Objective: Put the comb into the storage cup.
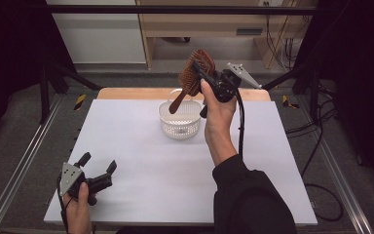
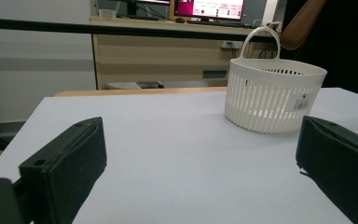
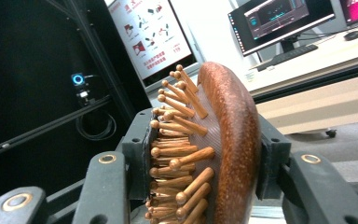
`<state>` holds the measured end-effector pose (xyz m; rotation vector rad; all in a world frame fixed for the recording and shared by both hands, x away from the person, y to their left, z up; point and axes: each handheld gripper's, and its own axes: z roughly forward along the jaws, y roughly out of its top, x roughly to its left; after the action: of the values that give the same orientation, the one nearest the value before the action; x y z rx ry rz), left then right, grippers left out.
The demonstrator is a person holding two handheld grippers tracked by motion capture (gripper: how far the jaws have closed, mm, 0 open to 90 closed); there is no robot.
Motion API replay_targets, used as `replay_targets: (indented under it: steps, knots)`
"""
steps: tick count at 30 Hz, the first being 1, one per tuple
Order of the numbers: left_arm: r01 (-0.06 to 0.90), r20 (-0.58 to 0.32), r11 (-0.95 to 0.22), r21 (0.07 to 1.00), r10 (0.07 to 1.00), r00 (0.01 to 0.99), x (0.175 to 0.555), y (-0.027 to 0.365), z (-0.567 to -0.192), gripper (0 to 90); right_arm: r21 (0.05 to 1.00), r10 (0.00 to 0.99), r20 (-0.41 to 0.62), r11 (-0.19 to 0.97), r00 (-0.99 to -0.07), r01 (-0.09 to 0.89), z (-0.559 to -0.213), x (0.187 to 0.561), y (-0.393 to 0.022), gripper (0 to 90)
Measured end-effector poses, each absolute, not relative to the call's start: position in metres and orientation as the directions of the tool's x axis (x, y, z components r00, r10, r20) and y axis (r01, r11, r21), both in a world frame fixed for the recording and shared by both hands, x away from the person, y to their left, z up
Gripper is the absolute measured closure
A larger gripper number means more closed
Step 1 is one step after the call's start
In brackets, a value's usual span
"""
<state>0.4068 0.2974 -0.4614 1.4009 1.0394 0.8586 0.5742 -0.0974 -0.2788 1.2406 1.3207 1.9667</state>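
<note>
A brown wooden hairbrush (image 1: pixel 193 75) with peg bristles hangs in the air above the white slotted basket (image 1: pixel 180 119), handle pointing down toward it. My right gripper (image 1: pixel 202 73) is shut on the brush head; in the right gripper view the brush (image 3: pixel 223 144) sits clamped between both jaws, pegs facing left. My left gripper (image 1: pixel 99 165) rests open near the table's front left corner, nothing between its fingers. In the left gripper view the basket (image 2: pixel 272 95) stands ahead to the right, with the brush handle tip (image 2: pixel 303 21) just above it.
The white table top (image 1: pixel 141 161) spreads around the basket. A wooden strip (image 1: pixel 126 93) edges the far side. Metal rails (image 1: pixel 24 161) run along both sides, and cables (image 1: pixel 321 146) lie on the floor to the right.
</note>
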Motion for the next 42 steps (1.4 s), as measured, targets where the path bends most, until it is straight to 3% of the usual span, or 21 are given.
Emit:
replay_targets:
  steps: [18, 42]
  knots:
    - [0.116, -0.066, 0.027, 0.993, 0.937, 0.344, 0.408, 0.298, -0.462, 1.8, 0.894, 0.785, 0.442, -0.427, -0.434, 0.139, -0.321, 0.591, -0.09, 50.5]
    - [0.118, -0.058, 0.018, 0.993, 0.935, 0.35, 0.409, 0.298, -0.463, 1.8, 0.894, 0.79, 0.444, -0.422, -0.424, 0.15, -0.333, 0.595, -0.088, 50.4]
